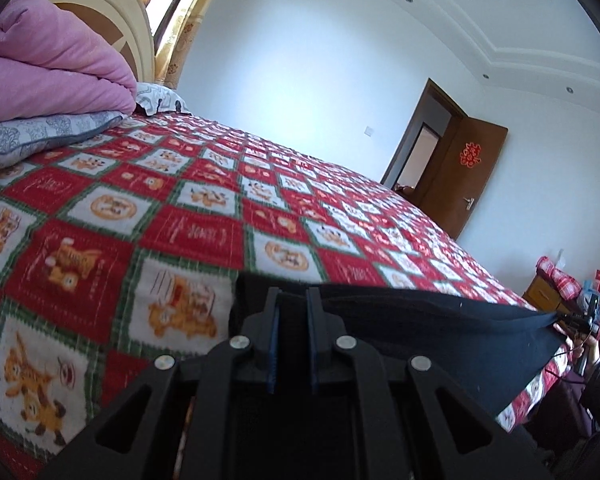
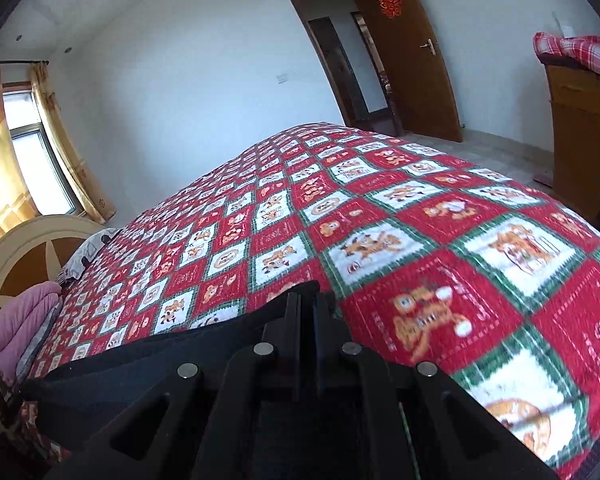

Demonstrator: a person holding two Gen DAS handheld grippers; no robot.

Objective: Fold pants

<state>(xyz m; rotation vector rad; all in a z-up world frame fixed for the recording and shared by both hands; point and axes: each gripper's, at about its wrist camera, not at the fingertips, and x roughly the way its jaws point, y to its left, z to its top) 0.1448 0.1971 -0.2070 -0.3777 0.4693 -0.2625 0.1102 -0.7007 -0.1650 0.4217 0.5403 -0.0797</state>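
Observation:
The black pants point(image 1: 440, 328) hang stretched in the air above the red patterned bedspread point(image 1: 160, 208). My left gripper point(image 1: 293, 300) is shut on one end of the pants edge, and the cloth runs right to the right gripper point(image 1: 580, 320) far off. In the right wrist view my right gripper point(image 2: 307, 300) is shut on the other end of the black pants point(image 2: 160, 356), which stretch away to the left. The lower part of the pants is hidden under both grippers.
A folded pink quilt point(image 1: 56, 64) and grey pillows point(image 1: 40, 136) lie at the head of the bed by the headboard point(image 2: 24, 256). A brown door point(image 2: 404, 52) stands open. A wooden cabinet point(image 2: 580, 128) stands right of the bed.

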